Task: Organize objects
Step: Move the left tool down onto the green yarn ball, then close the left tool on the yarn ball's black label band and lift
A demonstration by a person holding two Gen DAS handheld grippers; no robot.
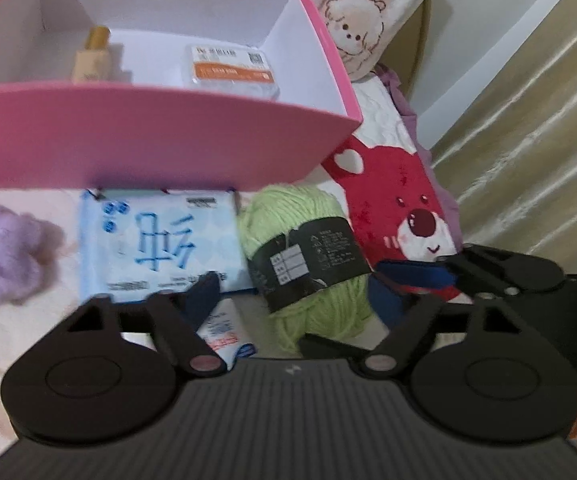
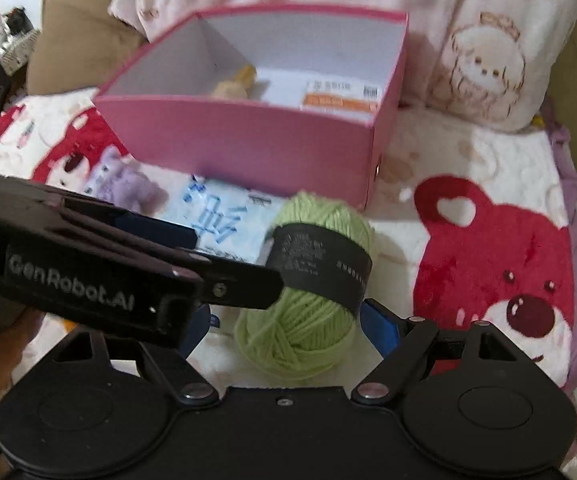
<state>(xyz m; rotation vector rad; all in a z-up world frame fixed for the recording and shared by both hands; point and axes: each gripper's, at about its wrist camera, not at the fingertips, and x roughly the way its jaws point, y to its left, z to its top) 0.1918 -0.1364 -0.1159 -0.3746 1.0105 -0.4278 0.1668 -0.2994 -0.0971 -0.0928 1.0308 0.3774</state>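
Observation:
A green yarn ball (image 1: 308,264) with a black label lies on the bear-print blanket in front of a pink box (image 1: 160,136). The box holds a small beige bottle (image 1: 92,58) and a white packet with an orange stripe (image 1: 230,66). My left gripper (image 1: 292,292) is open, its fingers either side of the yarn. My right gripper (image 2: 288,320) is open too, with the yarn (image 2: 308,300) between its fingers; the left gripper's body crosses its view. A blue tissue pack (image 1: 156,244) lies left of the yarn, in front of the box (image 2: 248,144).
A purple fluffy item (image 1: 0,256) lies at the left. A small white tube (image 1: 228,332) sits under my left finger. A cartoon pillow (image 2: 484,68) leans behind the box. The red bear print (image 2: 496,264) spreads to the right. A curtain (image 1: 528,120) hangs at the right.

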